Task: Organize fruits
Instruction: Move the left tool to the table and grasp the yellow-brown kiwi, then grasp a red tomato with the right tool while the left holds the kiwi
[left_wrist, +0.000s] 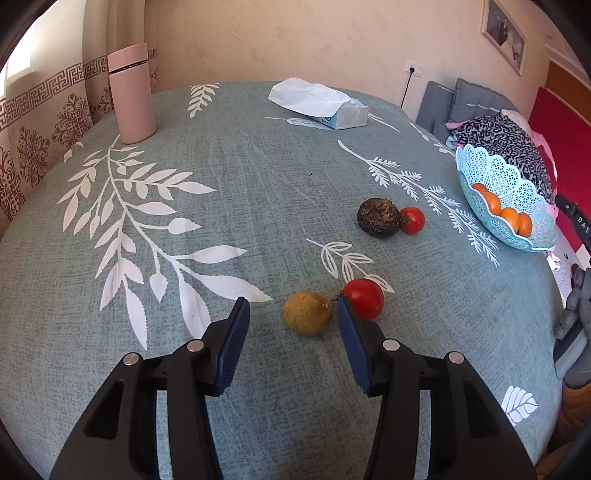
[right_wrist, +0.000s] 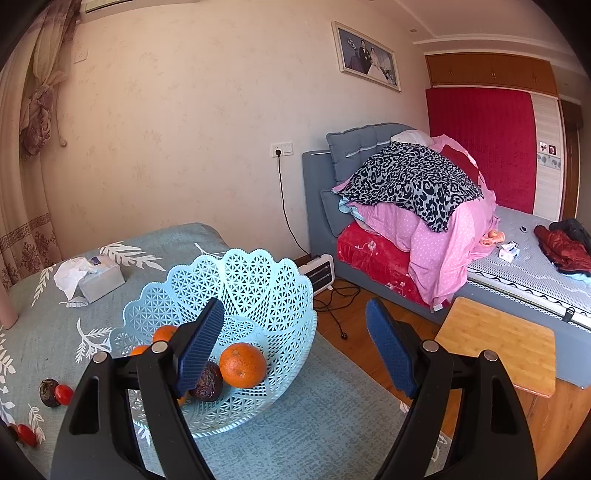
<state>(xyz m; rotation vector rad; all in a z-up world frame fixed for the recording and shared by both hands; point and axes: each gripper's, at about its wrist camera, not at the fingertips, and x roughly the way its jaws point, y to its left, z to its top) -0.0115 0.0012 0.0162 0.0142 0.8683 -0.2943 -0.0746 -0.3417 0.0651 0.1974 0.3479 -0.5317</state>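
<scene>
- Between the left gripper (left_wrist: 291, 310) pads lies a yellow-brown fruit (left_wrist: 307, 312), long axis running pad to pad, its stem tip toward the right pad; jaws parted, left pad clear of it
- Just behind the right pad sits a red tomato (left_wrist: 364, 298)
- Right gripper (right_wrist: 293, 347) gapes empty above the basket (right_wrist: 258, 280)

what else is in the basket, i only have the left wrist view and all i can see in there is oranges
observer: A dark wrinkled fruit lies in the basket, right against the big orange.
operator: ok and is the right gripper holding anything
observer: No. The right gripper has its jaws open with nothing between them, and it is aimed at the basket's rim on the side toward the bed.
</scene>
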